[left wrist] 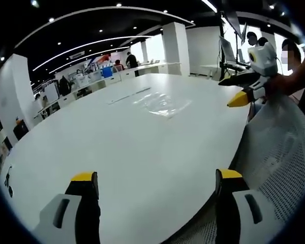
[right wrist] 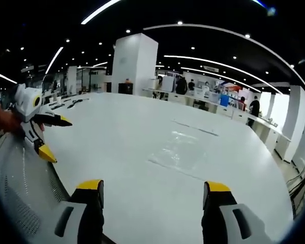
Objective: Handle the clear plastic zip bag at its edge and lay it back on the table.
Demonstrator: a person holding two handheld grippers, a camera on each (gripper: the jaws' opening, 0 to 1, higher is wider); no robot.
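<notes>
A: Clear plastic, flat on the white desk, out toward the middle. Zip bag well apart from both grippers; in the right gripper view lying ahead of the jaws and a little to the right.

B: Nothing gripped yet?

A: Nothing. Left gripper with jaws spread wide, yellow tips over bare desk near the rim, touching nothing. Right gripper likewise wide apart and empty. Seen from the left gripper view, same right gripper hovering at the desk's far side, jaws parted, apart from the bag.

B: Best way to go at it, then?

A: Probably low and shallow. Come in along the desk to the nearest edge of the bag, slip one jaw under the film, close on the rim only. Thin, slippery stuff, likely to slide away if pushed, so maybe pin it with the other gripper. Then lift a little and lay back flat, no crumpling.
</notes>
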